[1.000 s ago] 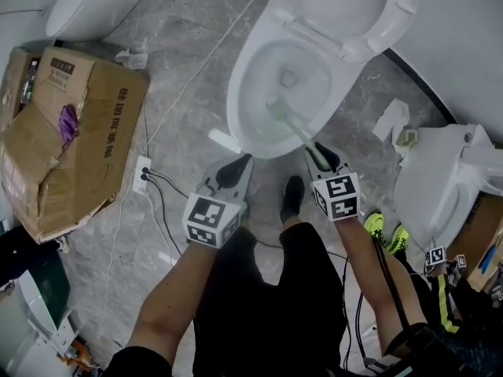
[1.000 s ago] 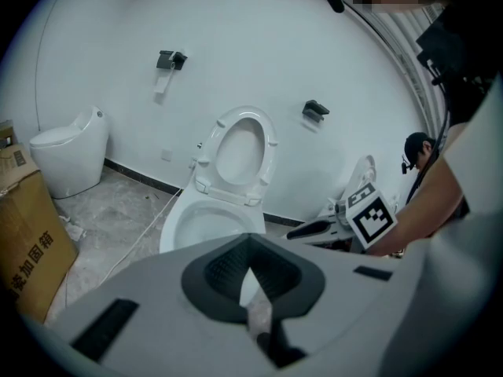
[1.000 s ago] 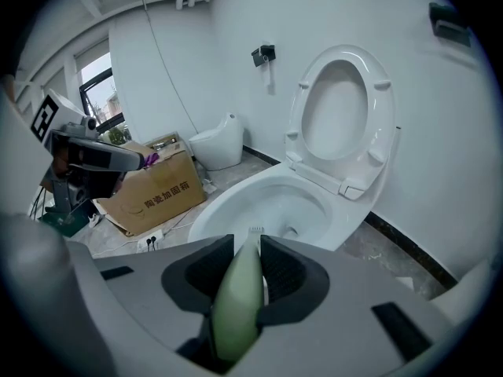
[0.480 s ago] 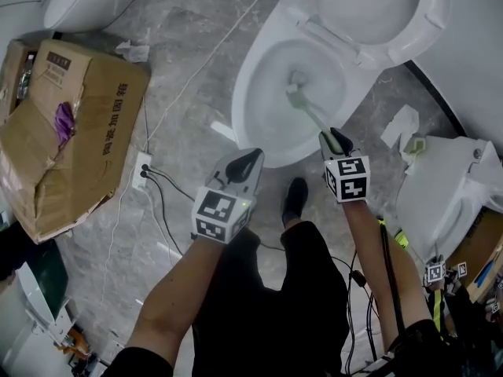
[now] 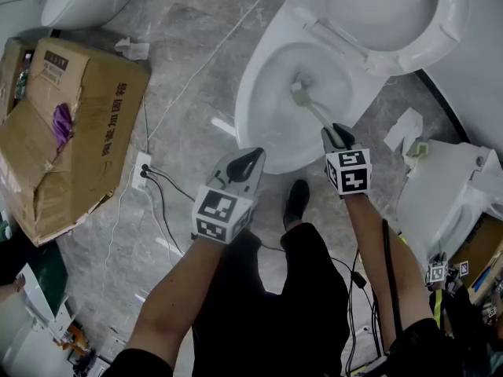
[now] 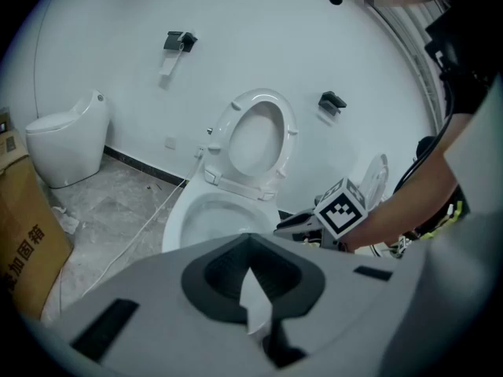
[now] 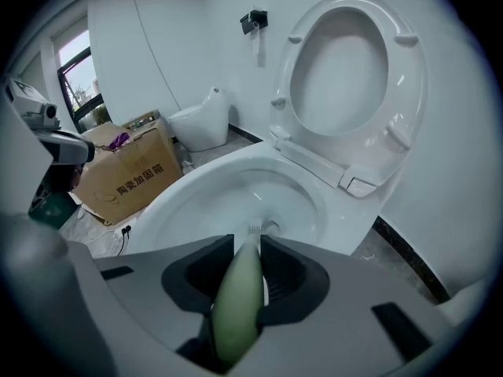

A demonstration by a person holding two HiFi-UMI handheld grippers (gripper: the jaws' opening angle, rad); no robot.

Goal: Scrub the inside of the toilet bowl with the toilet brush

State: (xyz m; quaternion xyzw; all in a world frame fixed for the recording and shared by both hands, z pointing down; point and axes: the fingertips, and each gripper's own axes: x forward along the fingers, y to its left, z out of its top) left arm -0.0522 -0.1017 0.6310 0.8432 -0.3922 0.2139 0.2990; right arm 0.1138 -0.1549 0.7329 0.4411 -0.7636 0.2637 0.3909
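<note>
right claw [image 7: 248, 240] grips toilet brush [image 7: 239, 305] | head view: bristles [image 5: 299, 93] in bowl [image 5: 275, 128]

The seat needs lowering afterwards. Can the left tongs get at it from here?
Probably yes. The left tongs hang beside the bowl, and nothing stands between them and the raised seat, though they pinch a white scrap.

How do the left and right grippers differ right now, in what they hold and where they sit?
The right gripper is clamped on the green toilet brush; the left gripper pinches only a thin white scrap. The right gripper sits at the toilet bowl rim with the brush head down inside; the left gripper hangs just outside the bowl's front edge. Both point toward the bowl.
</note>
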